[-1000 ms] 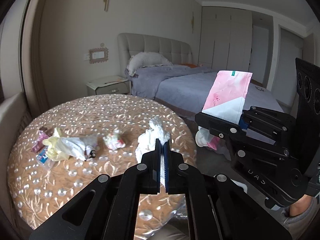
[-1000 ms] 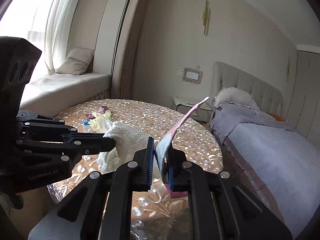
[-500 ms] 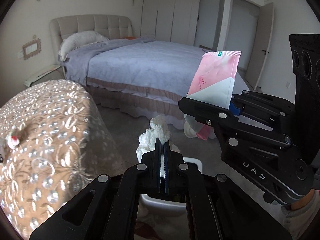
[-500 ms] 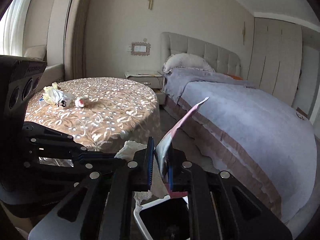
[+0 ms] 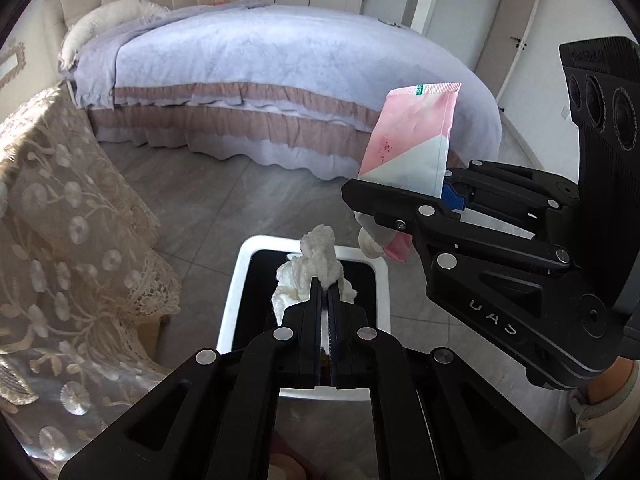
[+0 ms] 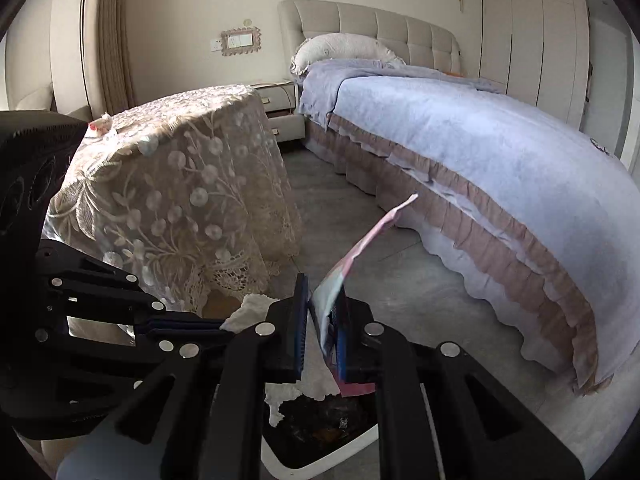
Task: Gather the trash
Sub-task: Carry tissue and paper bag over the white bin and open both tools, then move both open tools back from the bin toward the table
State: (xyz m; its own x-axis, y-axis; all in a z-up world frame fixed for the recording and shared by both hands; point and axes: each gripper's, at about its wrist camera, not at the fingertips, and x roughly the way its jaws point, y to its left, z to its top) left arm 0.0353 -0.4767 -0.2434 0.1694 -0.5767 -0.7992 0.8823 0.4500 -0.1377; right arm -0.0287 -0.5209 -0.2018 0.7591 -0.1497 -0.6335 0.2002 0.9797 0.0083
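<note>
Left gripper (image 5: pixel 325 280) is pressed together on a crumpled white tissue (image 5: pixel 316 258); the wad sticks out past the fingertips and hangs over the open mouth of the trash bin (image 5: pixel 236 292). The bin has a white rim and a dark inside and stands on the grey floor just beside the draped table. In the right wrist view the bin's near corner (image 6: pixel 304 466) shows under the tool, with dark scraps inside.

Right gripper (image 6: pixel 322 320) pinches a pink and white wrapper (image 6: pixel 352 256) by its lower part, jaws narrow around it. The wrapper stands up tilted, top edge pointing toward the bed. From the left wrist view the same wrapper (image 5: pixel 412 140) rises above the right gripper (image 5: pixel 436 192), over the bin's far right corner; its pink bottom end pokes out below the fingers.

The lace tablecloth (image 6: pixel 172 200) hangs to the floor on the left. One small crumpled piece of trash (image 6: pixel 102 124) lies on the table top near its left edge.

Farther back: a bed (image 6: pixel 480 140) with a lilac cover and brown frill, pillow at the padded headboard, nightstand (image 6: pixel 280 96) between table and bed, wardrobe doors along the far wall.
</note>
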